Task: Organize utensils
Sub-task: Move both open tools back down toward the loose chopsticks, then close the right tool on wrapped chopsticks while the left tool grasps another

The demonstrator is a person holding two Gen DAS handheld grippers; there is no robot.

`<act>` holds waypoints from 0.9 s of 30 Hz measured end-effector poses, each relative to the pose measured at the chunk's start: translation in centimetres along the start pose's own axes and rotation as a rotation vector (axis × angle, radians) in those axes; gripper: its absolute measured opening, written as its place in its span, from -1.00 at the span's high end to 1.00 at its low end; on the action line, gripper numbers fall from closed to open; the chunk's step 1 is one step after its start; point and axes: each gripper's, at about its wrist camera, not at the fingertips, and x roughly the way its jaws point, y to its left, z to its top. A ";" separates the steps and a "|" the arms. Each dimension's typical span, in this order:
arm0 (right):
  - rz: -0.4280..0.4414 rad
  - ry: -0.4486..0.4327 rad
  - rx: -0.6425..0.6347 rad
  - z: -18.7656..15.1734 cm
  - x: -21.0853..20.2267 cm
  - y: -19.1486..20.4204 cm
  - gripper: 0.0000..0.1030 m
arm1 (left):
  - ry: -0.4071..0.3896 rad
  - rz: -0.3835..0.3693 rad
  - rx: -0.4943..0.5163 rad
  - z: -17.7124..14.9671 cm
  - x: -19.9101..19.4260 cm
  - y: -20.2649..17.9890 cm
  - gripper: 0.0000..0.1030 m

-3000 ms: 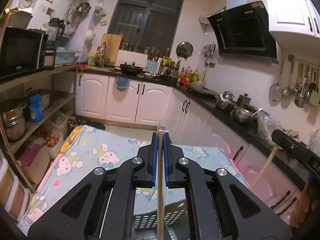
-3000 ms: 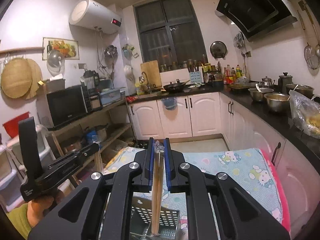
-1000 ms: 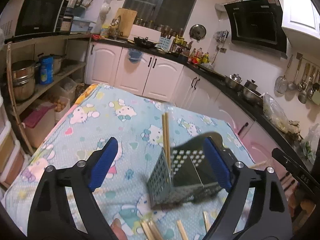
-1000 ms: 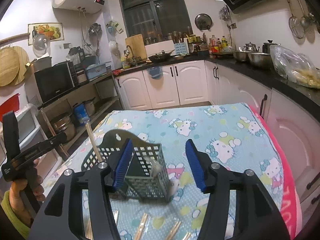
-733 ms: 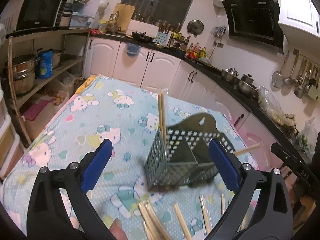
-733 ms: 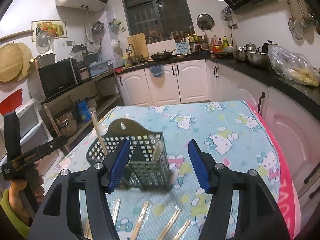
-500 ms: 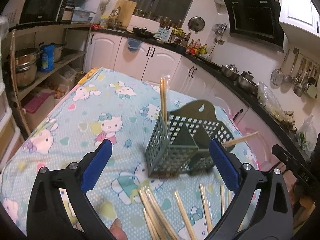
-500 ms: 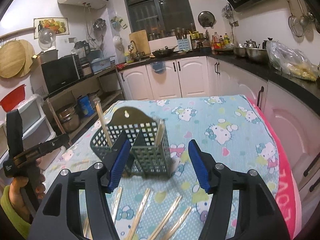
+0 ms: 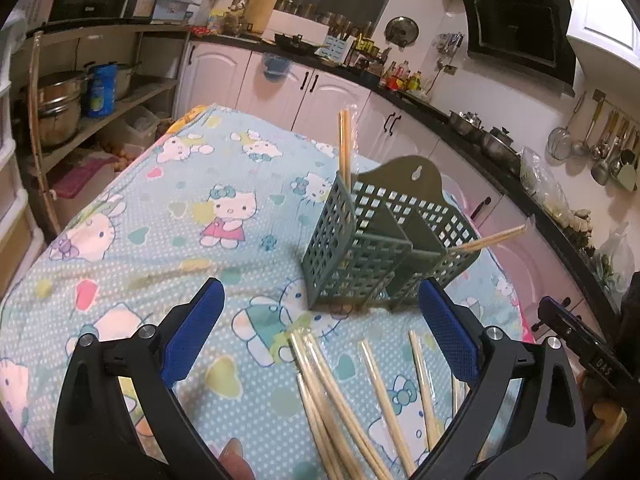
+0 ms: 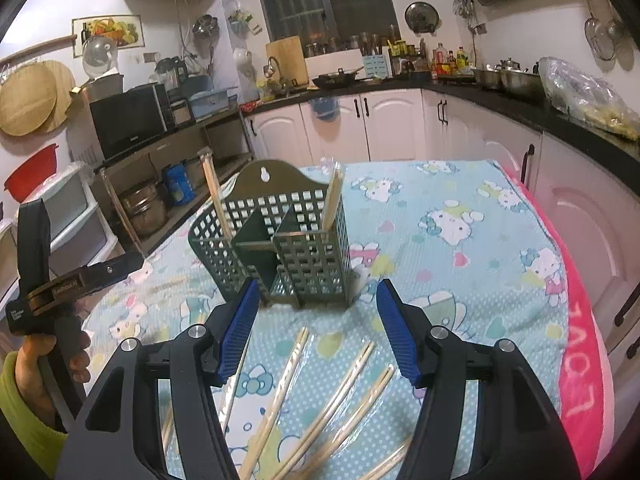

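Green basket (image 9: 372,240) holds chopsticks (image 9: 344,148); left tongs (image 9: 316,336) and right tongs (image 10: 316,332) gape apart, empty, left just widened.

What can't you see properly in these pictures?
- Loose chopsticks: the near ends run off the bottom edge and under the tongs in both wrist views, so no exact count.
- Holder: its floor is hidden by its own mesh walls, so where the standing chopsticks end is unseen.
- Left hand: partly cut off at the right view's edge.
- Shelf items: too small.
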 end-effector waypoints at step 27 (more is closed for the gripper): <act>-0.044 0.308 0.039 -4.6 7.7 -2.2 0.27 | 0.268 -0.017 -0.062 -5.3 5.6 1.5 0.30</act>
